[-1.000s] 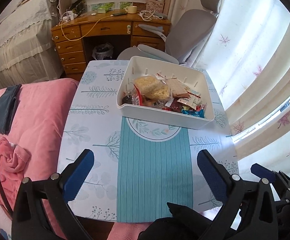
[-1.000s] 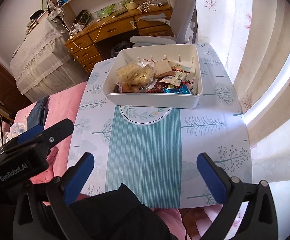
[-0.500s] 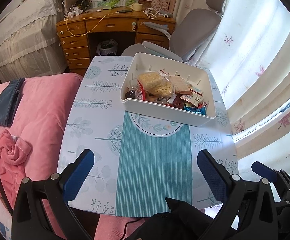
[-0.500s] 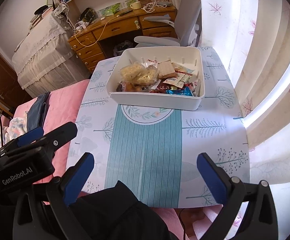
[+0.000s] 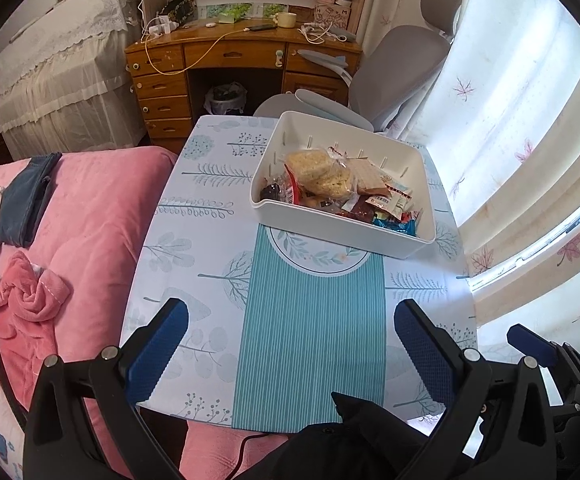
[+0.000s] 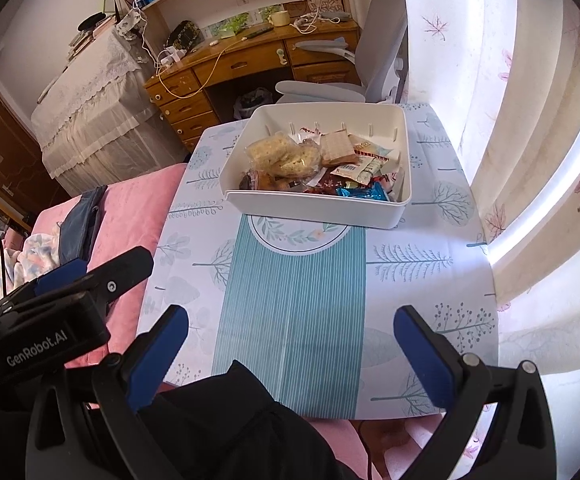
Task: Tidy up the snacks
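A white rectangular bin (image 5: 330,230) (image 6: 314,208) stands at the far end of a small table, filled with mixed snacks: pale noodle cakes (image 5: 320,170) (image 6: 282,156), a brown wafer pack (image 6: 338,146) and blue and red wrappers (image 6: 360,192). My left gripper (image 5: 290,344) is open, held high above the table's near edge, with nothing between its blue pads. My right gripper (image 6: 290,344) is open too, beside it and also far back from the bin. The left gripper's body (image 6: 50,312) shows at the left of the right wrist view.
The table (image 5: 194,248) has a leaf-print cloth with a teal striped runner (image 5: 314,328). A pink bed (image 5: 82,232) lies left. A grey office chair (image 5: 394,64) and a wooden desk (image 5: 226,56) stand behind. Curtains and a bright window (image 5: 530,160) are at the right. Dark clothing (image 6: 230,432) fills the bottom.
Both grippers have drawn back and risen from the table, so the bin looks smaller and farther. Both stay open and empty; the snacks in the bin have not moved.
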Tool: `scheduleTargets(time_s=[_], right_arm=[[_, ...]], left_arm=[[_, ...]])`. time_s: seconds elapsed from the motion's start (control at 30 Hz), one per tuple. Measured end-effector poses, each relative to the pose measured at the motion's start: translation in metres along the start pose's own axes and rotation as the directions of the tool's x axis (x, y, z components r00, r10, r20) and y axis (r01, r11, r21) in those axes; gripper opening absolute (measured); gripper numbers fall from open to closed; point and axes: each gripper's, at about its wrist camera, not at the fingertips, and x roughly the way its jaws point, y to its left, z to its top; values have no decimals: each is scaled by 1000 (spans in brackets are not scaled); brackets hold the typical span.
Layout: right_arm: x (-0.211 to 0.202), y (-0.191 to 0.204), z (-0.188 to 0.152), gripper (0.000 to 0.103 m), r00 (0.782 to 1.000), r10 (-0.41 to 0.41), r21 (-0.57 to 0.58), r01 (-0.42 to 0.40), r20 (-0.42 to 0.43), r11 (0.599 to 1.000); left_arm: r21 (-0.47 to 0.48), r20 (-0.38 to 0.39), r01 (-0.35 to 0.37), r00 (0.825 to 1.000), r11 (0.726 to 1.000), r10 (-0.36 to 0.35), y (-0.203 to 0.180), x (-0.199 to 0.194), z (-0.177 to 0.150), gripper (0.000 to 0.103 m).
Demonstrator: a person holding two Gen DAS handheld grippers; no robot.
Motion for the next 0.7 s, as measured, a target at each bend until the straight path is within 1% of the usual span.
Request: scheduleTargets(time_s=[0.7], right_arm=[[0, -2, 0, 103, 1000, 4, 1, -4, -2, 1000]], left_arm=[[7, 8, 2, 1000, 1000, -2, -3, -2, -1, 102]])
